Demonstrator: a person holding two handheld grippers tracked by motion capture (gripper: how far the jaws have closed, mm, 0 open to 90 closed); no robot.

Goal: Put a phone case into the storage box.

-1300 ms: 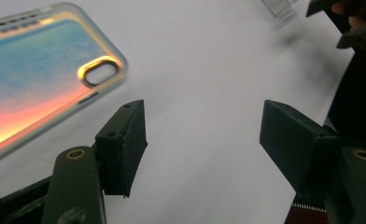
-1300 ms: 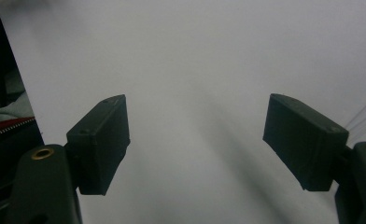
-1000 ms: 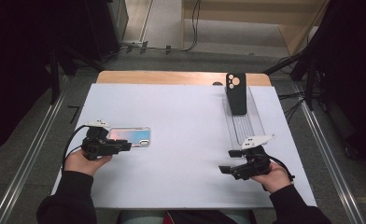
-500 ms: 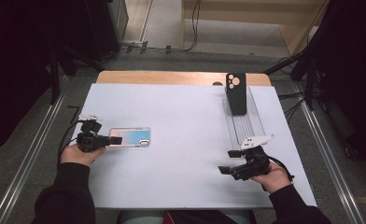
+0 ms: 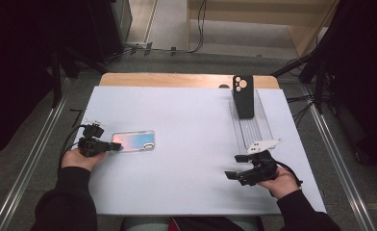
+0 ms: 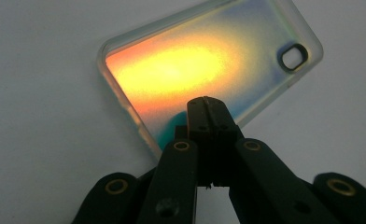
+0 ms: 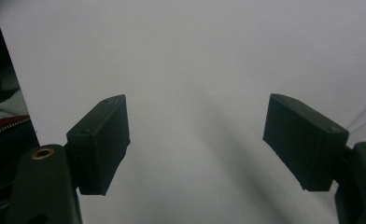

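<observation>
An iridescent clear phone case [image 5: 133,141] lies flat on the white table sheet at the left, its camera cutout at the right end. My left gripper [image 5: 119,147] points at the case's left end. In the left gripper view its jaws are pressed together, nothing showing between them, with the tips [image 6: 211,105] over the near edge of the case [image 6: 195,65]. My right gripper [image 5: 233,167] hovers at the front right with its jaws wide apart. In the right gripper view the gripper [image 7: 195,140] has only bare white sheet between its fingers.
A black phone case [image 5: 243,96] stands upright at the far end of a clear plastic rack [image 5: 254,132] at the back right. The white sheet [image 5: 191,120] covers a wooden table, whose edge [image 5: 177,79] shows at the back. Dark equipment and cables surround the table.
My left hand has drawn a little to the left and lower, and the gripper has rolled onto its side. The iridescent case has stayed in place. The right hand has not moved.
</observation>
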